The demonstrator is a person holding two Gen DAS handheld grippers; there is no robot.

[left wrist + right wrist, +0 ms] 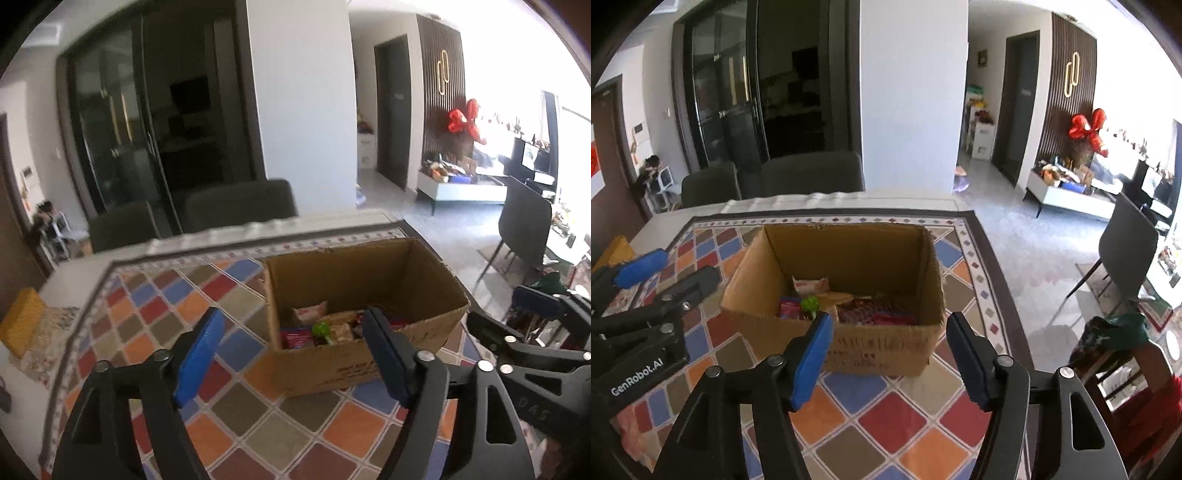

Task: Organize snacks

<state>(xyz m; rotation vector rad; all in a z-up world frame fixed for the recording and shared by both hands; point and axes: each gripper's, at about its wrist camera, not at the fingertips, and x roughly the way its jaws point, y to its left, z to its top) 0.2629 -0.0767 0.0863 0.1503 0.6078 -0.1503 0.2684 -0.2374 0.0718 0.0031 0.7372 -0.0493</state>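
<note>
The cardboard box point(834, 295) is parked on the tiled tablecloth point(894, 417), with the snack packets point(849, 306) piled on its floor. Both grippers are held just short of its near wall: left gripper point(291, 354) spread wide, right gripper point(890, 354) parted too, nothing gripped by either.

Brown cardboard box point(886, 347) on a tablecloth point(894, 417) of red, orange, blue diamonds.

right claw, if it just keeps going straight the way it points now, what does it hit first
Most likely the near wall of the cardboard box, which sits straight ahead between the open right claw fingers on the patterned tablecloth. Depth is unclear; a steeper line would meet the cloth just before the box.
</note>
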